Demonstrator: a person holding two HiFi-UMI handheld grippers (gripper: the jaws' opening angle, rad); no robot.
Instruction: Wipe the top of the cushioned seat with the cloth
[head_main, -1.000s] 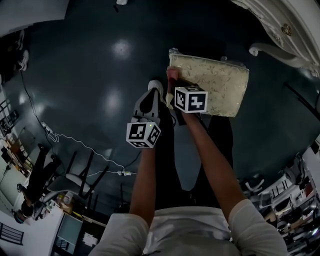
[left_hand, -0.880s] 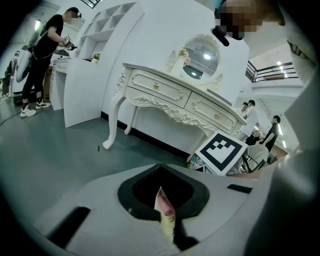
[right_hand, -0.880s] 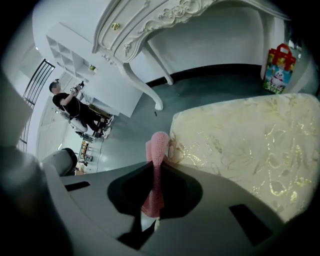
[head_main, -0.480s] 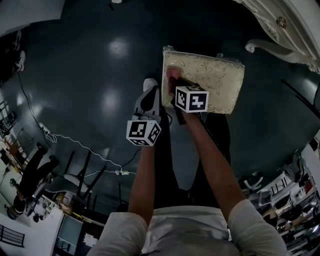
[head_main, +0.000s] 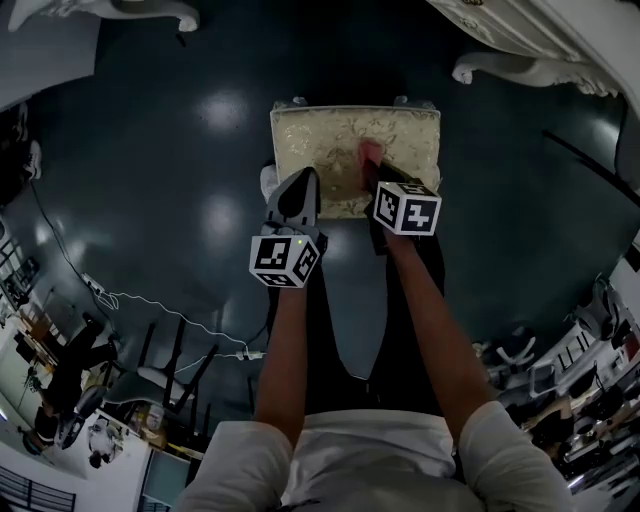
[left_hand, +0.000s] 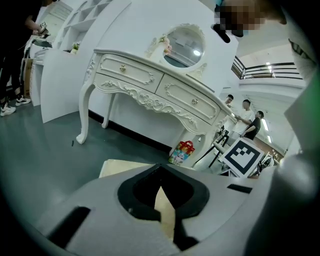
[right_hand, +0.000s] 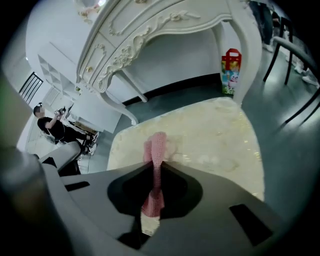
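One cushioned seat, one pink cloth, two grippers. The right gripper is clamping the cloth in its jaws, and the cloth's free end is lying on the seat top near its middle. The left gripper is hovering over the seat's near edge, with its jaws almost together and nothing between them.

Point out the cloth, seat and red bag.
pink knitted cloth (right_hand: 157, 146), right gripper view, its free upper end.
cream gold-patterned cushioned seat (head_main: 320, 140), head view, bare top surface.
red gift bag (right_hand: 231, 72), right gripper view, its front.
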